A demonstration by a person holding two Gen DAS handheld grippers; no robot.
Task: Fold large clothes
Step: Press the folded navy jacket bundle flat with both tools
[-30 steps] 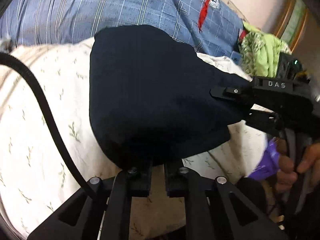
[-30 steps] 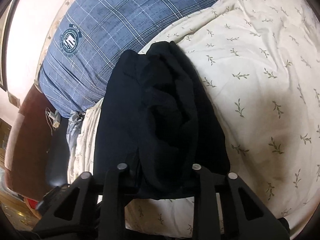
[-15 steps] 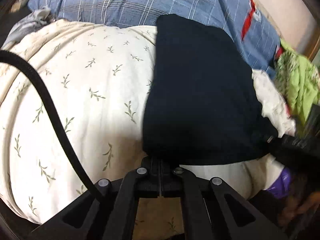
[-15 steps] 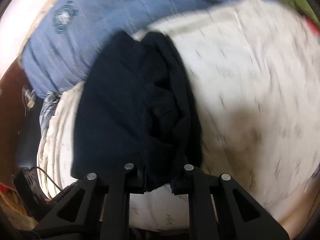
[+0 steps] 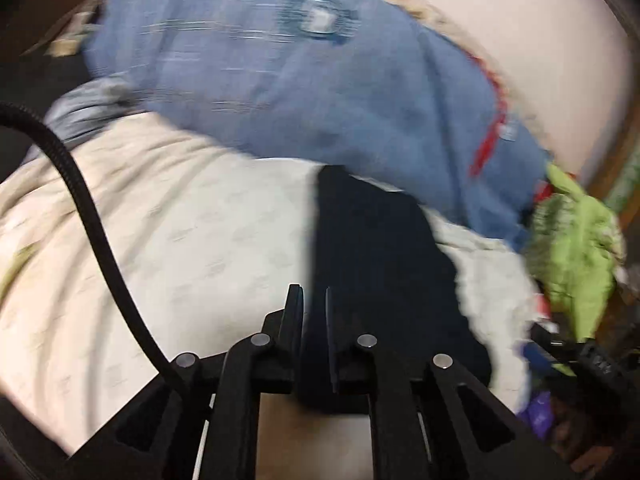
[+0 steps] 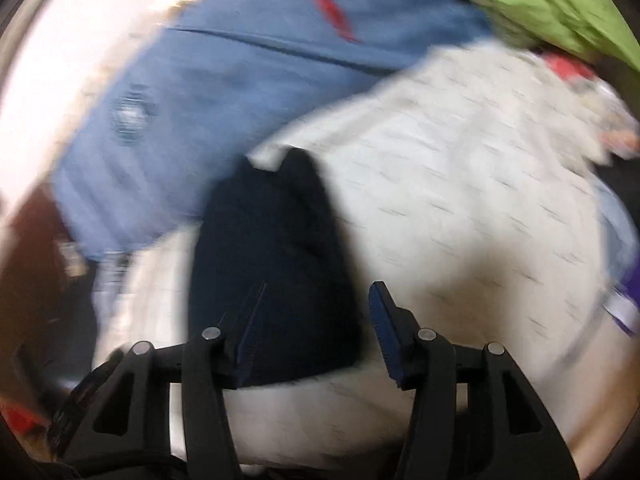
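A folded dark navy garment (image 5: 380, 264) lies on the cream leaf-print bedding (image 5: 192, 240). My left gripper (image 5: 314, 300) stands at its near edge with the jaws a narrow gap apart and the cloth's edge between them. In the right wrist view the same garment (image 6: 272, 272) lies flat on the bedding (image 6: 460, 208). My right gripper (image 6: 320, 300) is open wide over its near edge, holding nothing. Both views are motion-blurred.
A blue plaid cover (image 5: 300, 92) lies behind the garment. A green cloth (image 5: 576, 240) is bunched at the right. A black cable (image 5: 92, 216) crosses the left of the left wrist view. The other gripper's body (image 5: 592, 364) shows at the lower right.
The garment went from being held up and folded over to lying flat on the bedding. My right gripper has opened and let go. Both grippers pulled back toward the near edge.
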